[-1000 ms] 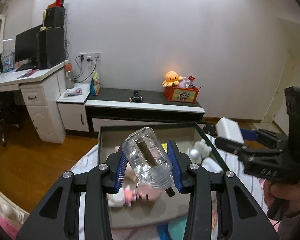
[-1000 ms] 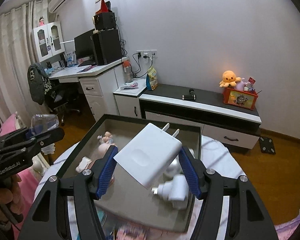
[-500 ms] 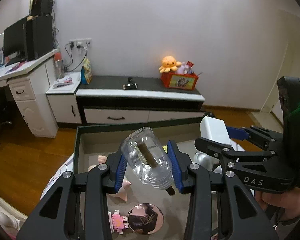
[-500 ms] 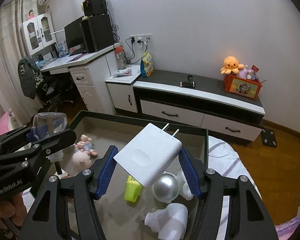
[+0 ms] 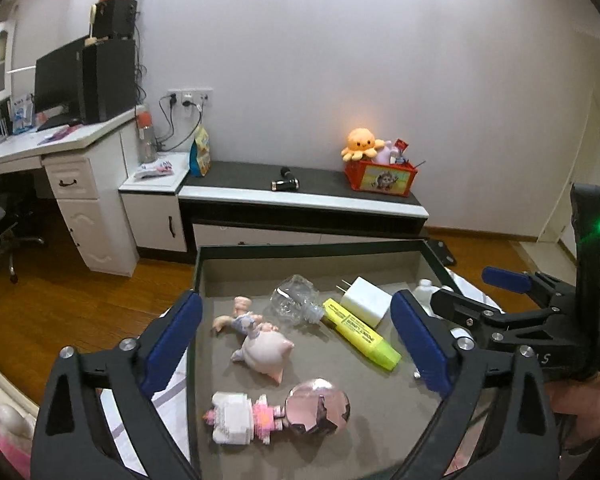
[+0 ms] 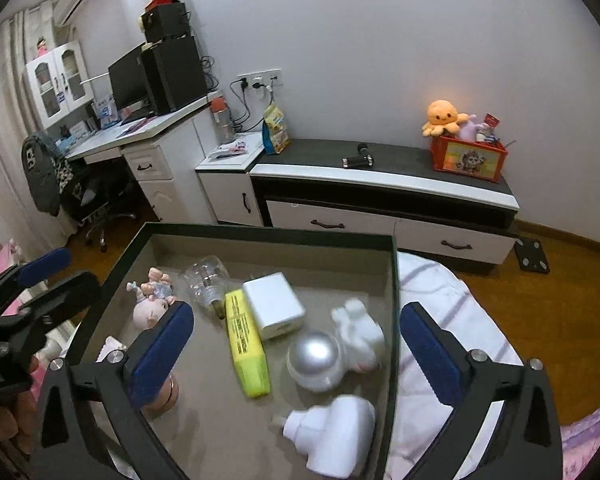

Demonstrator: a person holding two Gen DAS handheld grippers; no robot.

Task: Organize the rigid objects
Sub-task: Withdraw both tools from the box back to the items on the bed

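My left claw (image 5: 294, 334) has just sprung wide and holds nothing; my right claw (image 6: 296, 346) has just opened wide too, empty, both hanging over the dark-rimmed tray (image 6: 268, 235).

Under my left claw the clear bottle (image 5: 294, 306) lies on its side toward the tray's far edge, touching the yellow highlighter (image 5: 360, 332). The white charger (image 5: 366, 302) lies just beyond the highlighter, against it, prongs toward the far wall. Nearer me sit a pink pig figure (image 5: 262, 344), a small doll (image 5: 240, 318) beside it, a block toy (image 5: 242, 420) and a pink faceted ball (image 5: 316, 406), these last two touching near the tray's near edge.

From my right claw, a silver ball (image 6: 316, 358) rests against a white toy (image 6: 358, 332) by the tray's right edge, and a white plug (image 6: 332, 432) lies blurred near the near right corner. The tray's walls stand between the claws and the striped cloth (image 6: 432, 288) around it.

Beyond stand a low cabinet (image 6: 380, 184) with an orange octopus (image 6: 442, 116), and a desk (image 5: 40, 148).
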